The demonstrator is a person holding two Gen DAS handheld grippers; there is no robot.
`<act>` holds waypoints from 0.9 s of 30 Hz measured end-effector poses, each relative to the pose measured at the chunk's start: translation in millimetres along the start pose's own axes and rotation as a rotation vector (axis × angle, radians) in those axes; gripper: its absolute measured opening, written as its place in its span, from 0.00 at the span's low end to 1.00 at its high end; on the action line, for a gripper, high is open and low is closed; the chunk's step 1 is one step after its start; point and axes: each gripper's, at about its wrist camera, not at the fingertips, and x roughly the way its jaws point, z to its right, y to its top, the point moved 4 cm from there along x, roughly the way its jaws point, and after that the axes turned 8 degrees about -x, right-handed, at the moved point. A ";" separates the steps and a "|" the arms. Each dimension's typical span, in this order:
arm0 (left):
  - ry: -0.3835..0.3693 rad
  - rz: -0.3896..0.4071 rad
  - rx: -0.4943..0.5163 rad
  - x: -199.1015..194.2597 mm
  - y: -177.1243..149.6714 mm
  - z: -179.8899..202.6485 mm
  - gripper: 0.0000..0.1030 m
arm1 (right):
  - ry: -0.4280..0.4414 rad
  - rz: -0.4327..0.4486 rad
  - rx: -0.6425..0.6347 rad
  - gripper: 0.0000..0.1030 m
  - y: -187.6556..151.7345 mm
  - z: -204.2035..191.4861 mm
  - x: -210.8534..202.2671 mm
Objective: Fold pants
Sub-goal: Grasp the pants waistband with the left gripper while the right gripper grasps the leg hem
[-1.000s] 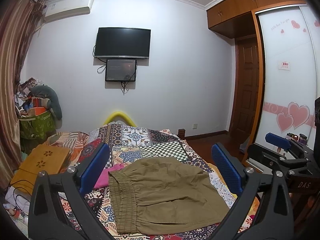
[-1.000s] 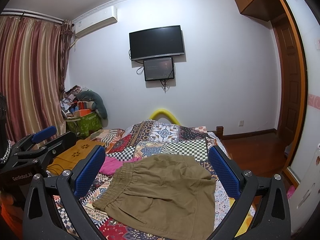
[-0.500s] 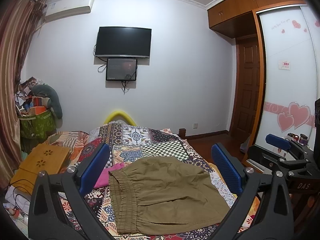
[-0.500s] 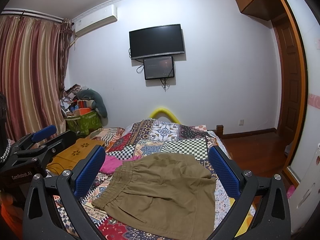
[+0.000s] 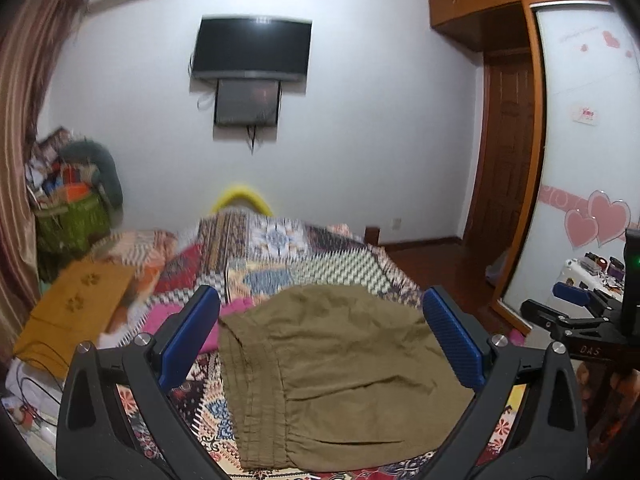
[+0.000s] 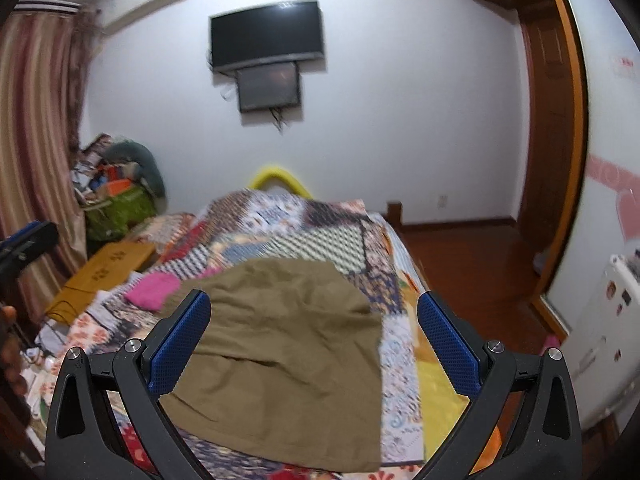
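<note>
Olive pants (image 5: 336, 380), folded, lower centre on patchwork bed (image 5: 280, 248). Left claw (image 5: 320, 336) wide, empty; right claw (image 6: 314, 344) wide, empty.

White wall (image 5: 380, 120) with television (image 5: 251, 49), wooden door (image 5: 506, 152), striped curtain (image 6: 34, 128)

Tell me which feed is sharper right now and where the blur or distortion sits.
Left wrist view: motion blur smears the quilt and TV; the olive pants stay fairly readable, the left tool crisp. Right wrist view: blurrier overall, the pants soft, the quilt smeared, the right tool sharp. Both views: fisheye bends the walls and darkens the corners; lighting is dim.
</note>
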 end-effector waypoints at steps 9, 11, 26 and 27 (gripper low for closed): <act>0.071 -0.177 -0.037 79.9 -14.9 -46.8 1.00 | -0.059 -0.133 -0.005 1.00 -25.2 36.0 49.7; 0.078 -0.214 -0.052 97.3 -19.3 -58.0 1.00 | -0.054 -0.173 0.002 0.99 -32.7 43.2 67.5; 0.116 -0.589 -0.068 215.2 -94.5 -117.1 0.72 | 0.000 -0.377 0.050 0.93 -69.3 64.3 162.5; 0.113 -0.605 -0.068 220.1 -100.6 -117.5 0.70 | 0.005 -0.385 0.047 0.93 -70.3 64.2 165.9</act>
